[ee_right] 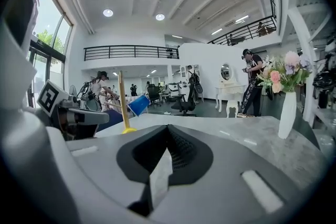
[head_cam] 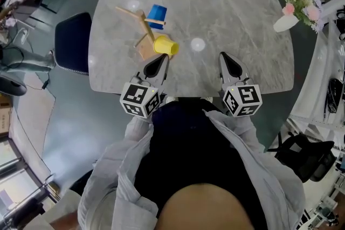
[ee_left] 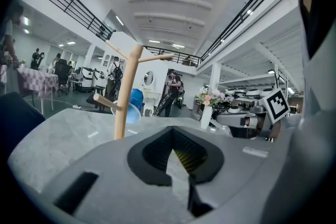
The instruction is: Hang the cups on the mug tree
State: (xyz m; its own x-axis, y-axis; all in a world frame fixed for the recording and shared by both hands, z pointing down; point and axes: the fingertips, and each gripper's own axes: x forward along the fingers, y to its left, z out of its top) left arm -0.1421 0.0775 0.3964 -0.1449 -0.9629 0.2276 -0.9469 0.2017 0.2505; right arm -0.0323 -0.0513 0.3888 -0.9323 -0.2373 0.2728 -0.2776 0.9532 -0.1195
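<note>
Spanning the head view, the tabletop [head_cam: 242, 35] bears the tree [head_cam: 141, 29] with a blue cup [head_cam: 157, 15] hung on it. The yellow cup [head_cam: 165, 46] lies at its base, just ahead of the left tongs [head_cam: 161, 60] (the nearer hand). The right tongs [head_cam: 225, 59] sit well apart. Both are closed and empty.

Holding left hand-held gripper [head_cam: 160, 60] and right hand-held gripper [head_cam: 225, 57] out in front of torso, side by side, well apart. Pointing both forward, slightly down. Jaws closed on both, nothing gripped. Marker cubes at rear, close to body. Forearms in light sleeves.
</note>
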